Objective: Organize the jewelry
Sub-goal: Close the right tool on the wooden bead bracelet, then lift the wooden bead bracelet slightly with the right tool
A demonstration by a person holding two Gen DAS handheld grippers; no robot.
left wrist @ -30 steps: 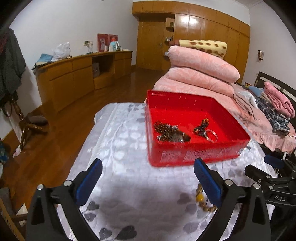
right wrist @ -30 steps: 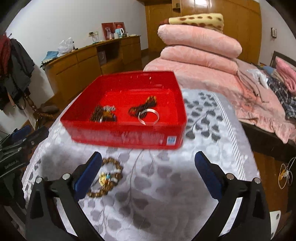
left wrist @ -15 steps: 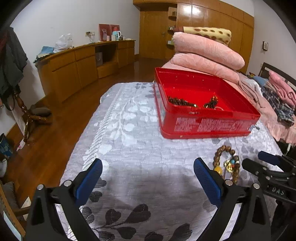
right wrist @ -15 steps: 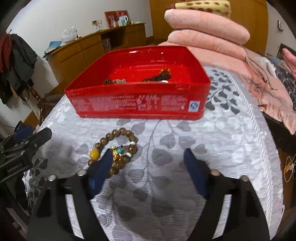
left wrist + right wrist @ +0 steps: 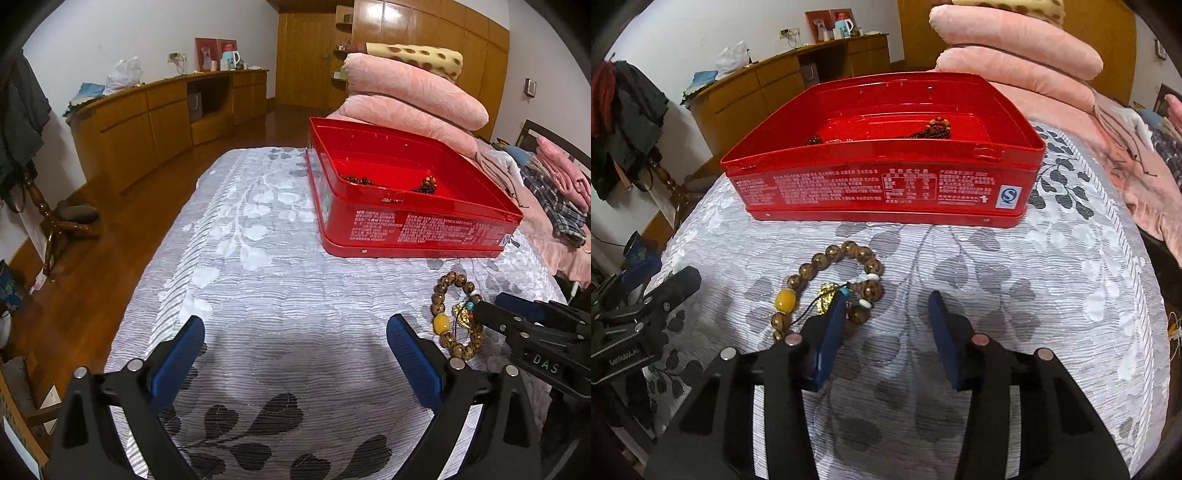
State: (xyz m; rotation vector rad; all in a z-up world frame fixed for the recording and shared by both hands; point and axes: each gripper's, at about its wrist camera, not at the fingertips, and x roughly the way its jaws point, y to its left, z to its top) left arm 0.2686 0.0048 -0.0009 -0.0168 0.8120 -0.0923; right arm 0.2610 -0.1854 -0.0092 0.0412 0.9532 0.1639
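A brown bead bracelet (image 5: 820,262) with a yellow bead and a gold charm lies on the grey leaf-patterned cloth, in front of an open red tin (image 5: 886,184). The tin holds other dark bead pieces (image 5: 936,127). My right gripper (image 5: 889,299) is low over the bracelet's right side and its jaws are closing. Its left pad (image 5: 834,325) covers part of the loop, a few beads lie between the jaws, and the right pad stands apart on the cloth. My left gripper (image 5: 295,325) is open wide over bare cloth, left of the bracelet (image 5: 452,278) and the tin (image 5: 424,229).
The cloth-covered table (image 5: 258,258) drops off to a wooden floor on the left. Folded pink blankets (image 5: 413,92) are stacked behind the tin, and a bed with clothes (image 5: 554,192) is on the right. Wooden cabinets (image 5: 147,122) line the far wall.
Both grippers have come down toward the cloth. The right gripper's jaws have narrowed from wide open and now sit at the bracelet. The left gripper's jaws have stayed wide.
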